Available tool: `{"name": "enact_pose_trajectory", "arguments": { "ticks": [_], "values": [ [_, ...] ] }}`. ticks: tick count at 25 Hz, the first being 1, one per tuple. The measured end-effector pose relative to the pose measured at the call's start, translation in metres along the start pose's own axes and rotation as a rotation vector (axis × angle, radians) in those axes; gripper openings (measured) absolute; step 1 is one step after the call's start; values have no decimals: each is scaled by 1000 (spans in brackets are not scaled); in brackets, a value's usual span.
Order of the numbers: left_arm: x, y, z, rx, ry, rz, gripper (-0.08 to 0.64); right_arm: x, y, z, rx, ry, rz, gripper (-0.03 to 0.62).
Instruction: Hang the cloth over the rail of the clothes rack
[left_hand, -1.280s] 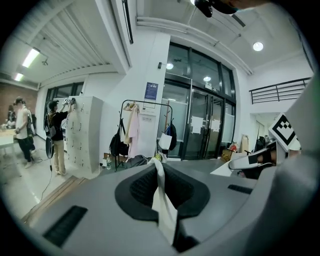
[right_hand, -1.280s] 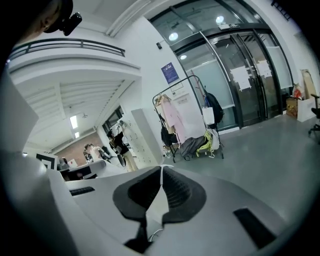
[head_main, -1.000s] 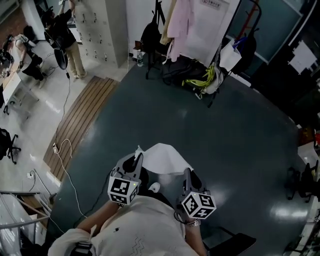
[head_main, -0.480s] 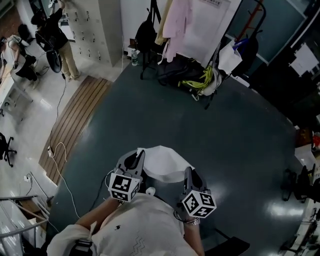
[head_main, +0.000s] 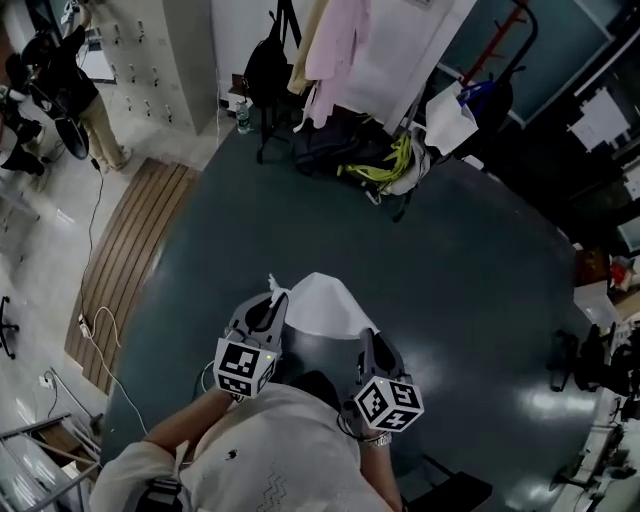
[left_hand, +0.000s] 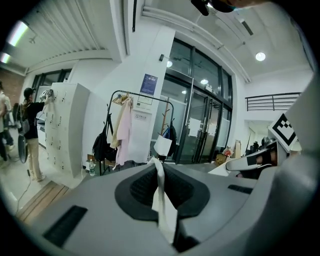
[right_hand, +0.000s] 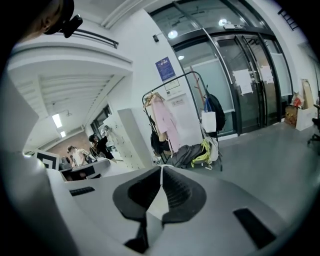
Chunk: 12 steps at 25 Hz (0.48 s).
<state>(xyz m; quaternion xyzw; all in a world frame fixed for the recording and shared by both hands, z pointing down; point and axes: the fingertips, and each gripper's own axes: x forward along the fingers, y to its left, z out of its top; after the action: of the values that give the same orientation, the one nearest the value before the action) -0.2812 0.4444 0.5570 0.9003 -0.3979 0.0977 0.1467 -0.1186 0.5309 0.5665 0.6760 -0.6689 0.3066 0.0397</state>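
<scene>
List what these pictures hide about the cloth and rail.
Clothes rack rail: cut off by the top edge in head view; tiny in gripper views.
Cloth: lower part hidden under its upper fold in head view; the left gripper and right gripper bodies hide all but pinched strips.

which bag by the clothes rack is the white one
The tote bag hanging at the right end of the clothes rack. The backpack hanging at its left end is black, and the bag on the floor beneath is dark.

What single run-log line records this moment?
left claw: shut on cloth | right claw: shut on cloth | cloth: held between claws, not on rack | rack: ahead, apart
</scene>
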Motion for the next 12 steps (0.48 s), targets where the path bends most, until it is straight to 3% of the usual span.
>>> {"name": "enact_pose_trajectory", "arguments": {
  "ticks": [5,12],
  "values": [
    [25,38,19,16,-15,-2,25,36,9,20,-9,-11,-21,26],
    [58,53,19,6,19,7,25,75,-4,41,-9,4,-29,26]
  ]
}}
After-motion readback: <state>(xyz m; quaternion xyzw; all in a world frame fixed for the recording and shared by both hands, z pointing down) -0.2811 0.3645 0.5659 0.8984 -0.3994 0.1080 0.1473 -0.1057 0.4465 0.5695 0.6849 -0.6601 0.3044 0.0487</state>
